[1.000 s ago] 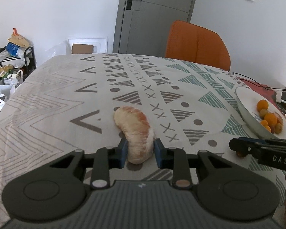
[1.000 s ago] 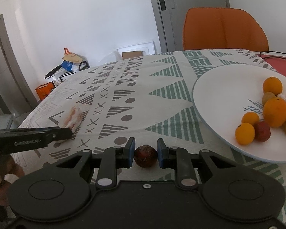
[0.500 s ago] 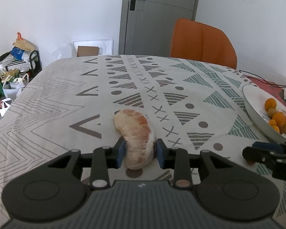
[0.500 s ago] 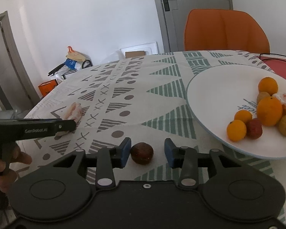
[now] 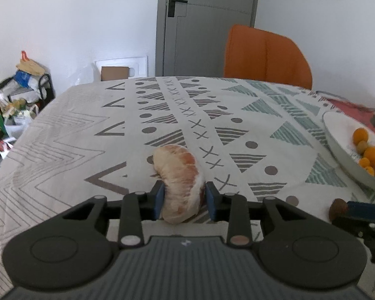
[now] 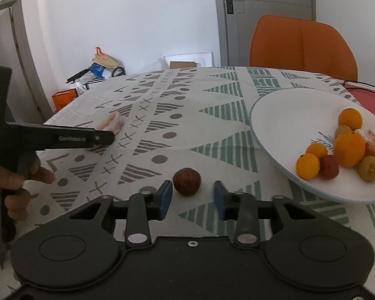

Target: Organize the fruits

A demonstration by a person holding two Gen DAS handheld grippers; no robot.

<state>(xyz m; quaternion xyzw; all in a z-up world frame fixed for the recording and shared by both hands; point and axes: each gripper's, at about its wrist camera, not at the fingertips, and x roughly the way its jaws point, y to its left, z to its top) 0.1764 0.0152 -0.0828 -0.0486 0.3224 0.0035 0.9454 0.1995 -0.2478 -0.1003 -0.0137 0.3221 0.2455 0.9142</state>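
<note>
My left gripper [image 5: 183, 201] is shut on a peeled pomelo segment [image 5: 178, 175], pale with pink flesh, held just above the patterned tablecloth; the segment also shows in the right wrist view [image 6: 111, 123]. My right gripper [image 6: 193, 196] is open, and a small dark red round fruit [image 6: 187, 181] lies on the cloth just ahead of its fingertips, nearer the left one. That fruit also shows in the left wrist view [image 5: 338, 208]. A white plate [image 6: 275, 125] to the right holds several oranges and small fruits [image 6: 350, 146].
An orange chair [image 5: 267, 55] stands at the table's far side. A red mat with a black cable [image 6: 365, 88] lies behind the plate. Bags and clutter [image 5: 15, 95] sit on the floor to the left. The left gripper's body [image 6: 57, 137] reaches across the right wrist view.
My right gripper has opened, let go of the dark red fruit on the cloth and drawn back. My left gripper has lifted slightly, still shut on the pomelo segment.
</note>
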